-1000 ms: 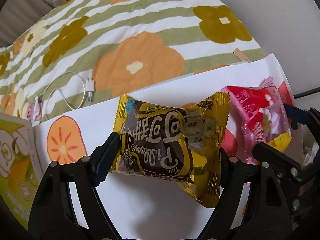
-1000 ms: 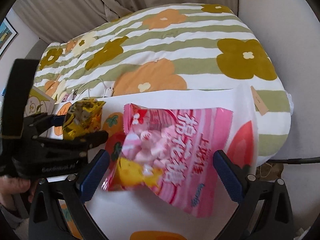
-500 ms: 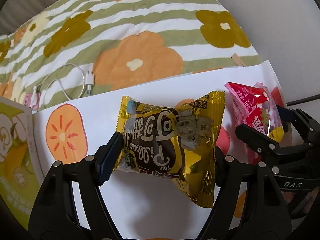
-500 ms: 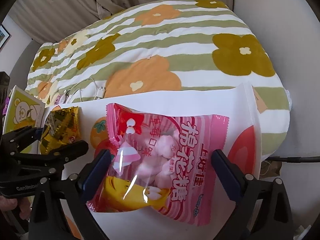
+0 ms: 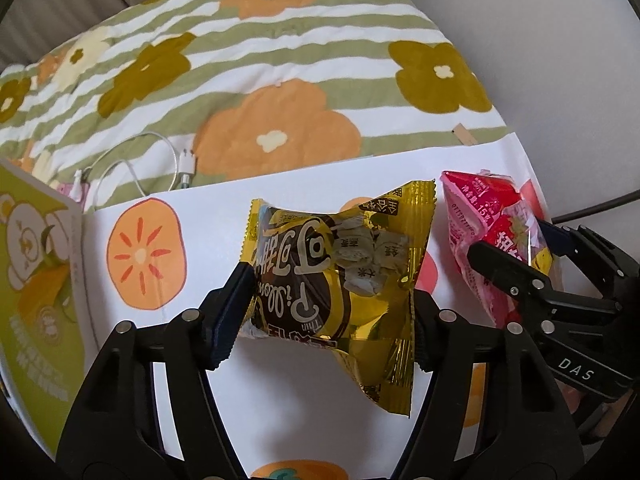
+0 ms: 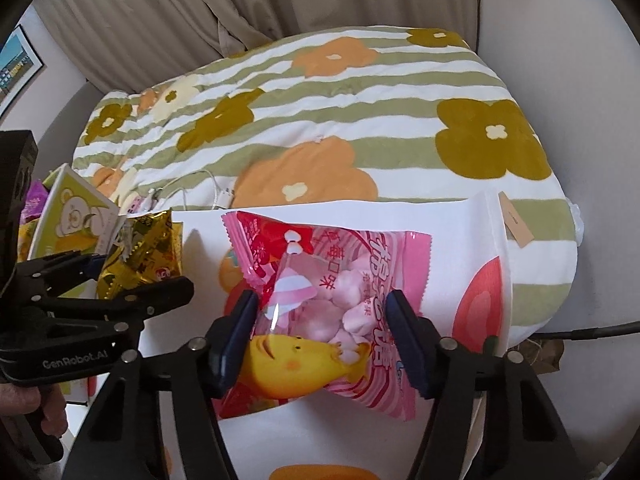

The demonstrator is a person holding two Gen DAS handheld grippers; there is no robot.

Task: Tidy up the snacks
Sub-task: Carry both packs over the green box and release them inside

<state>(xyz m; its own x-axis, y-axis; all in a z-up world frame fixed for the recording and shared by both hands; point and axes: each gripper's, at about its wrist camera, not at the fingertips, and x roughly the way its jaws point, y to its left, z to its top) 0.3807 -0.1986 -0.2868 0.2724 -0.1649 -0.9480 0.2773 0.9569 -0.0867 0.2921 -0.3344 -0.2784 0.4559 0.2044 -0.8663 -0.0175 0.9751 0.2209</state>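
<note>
Above the white fruit-print sheet (image 5: 304, 200) spread over the flowered blanket (image 5: 280, 80), both snacks hang lifted, presumably for carrying to a sorting spot: the left gripper (image 5: 332, 316) pinches the gold-and-brown packet (image 5: 336, 276) across its middle, while the right gripper (image 6: 320, 336) squeezes the pink marshmallow bag (image 6: 332, 300) just beside it; a green box (image 5: 36, 288) stands at the left, perhaps the destination

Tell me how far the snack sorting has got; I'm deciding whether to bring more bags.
Nothing looks put away yet. In hand: the left gripper is shut on the gold snack bag, and the right gripper is shut on the pink marshmallow bag, both over the white fruit-print sheet. Left to do: place both bags, perhaps in the green box at the left, where more wrappers seem to show.
</note>
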